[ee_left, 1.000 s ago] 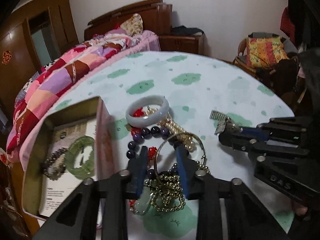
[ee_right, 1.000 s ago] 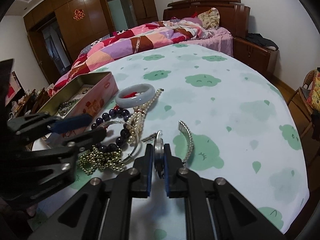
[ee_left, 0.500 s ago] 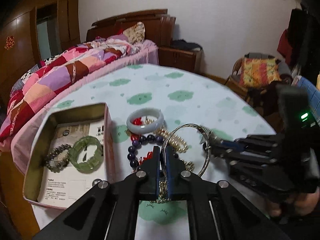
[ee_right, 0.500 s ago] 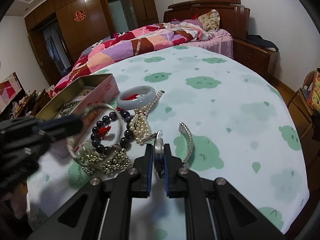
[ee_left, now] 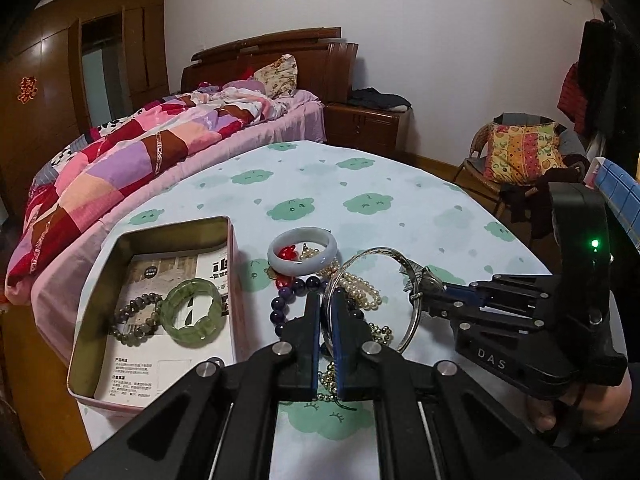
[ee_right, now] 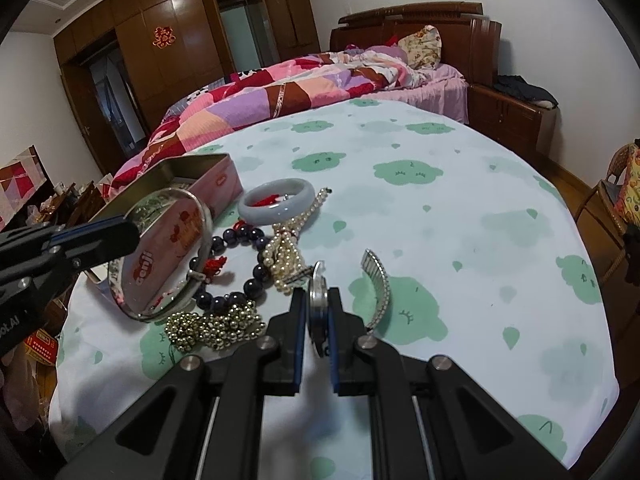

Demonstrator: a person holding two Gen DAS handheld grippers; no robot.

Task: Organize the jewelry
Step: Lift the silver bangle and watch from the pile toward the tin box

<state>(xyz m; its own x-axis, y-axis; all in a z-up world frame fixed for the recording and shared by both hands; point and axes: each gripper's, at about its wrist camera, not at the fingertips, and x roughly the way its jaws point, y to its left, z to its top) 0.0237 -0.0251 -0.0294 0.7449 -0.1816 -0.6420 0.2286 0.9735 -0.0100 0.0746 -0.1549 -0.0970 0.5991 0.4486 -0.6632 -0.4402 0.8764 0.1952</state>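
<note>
Done: two bracelets [ee_left: 168, 314] in tin [ee_left: 100, 276] | Left gripper [ee_left: 326, 312] clamps bangle [ee_left: 402, 264] | Right gripper [ee_right: 318, 312] clamps watch [ee_right: 318, 280] | Left: beads [ee_right: 232, 240], pearls [ee_right: 286, 256] near tin

Left gripper [ee_left: 326, 308], open around the silver bangle [ee_left: 404, 264] a second earlier, now pinches its rim; the bangle, formerly flat on the jewelry pile [ee_right: 236, 280], stands lifted above it.
</note>
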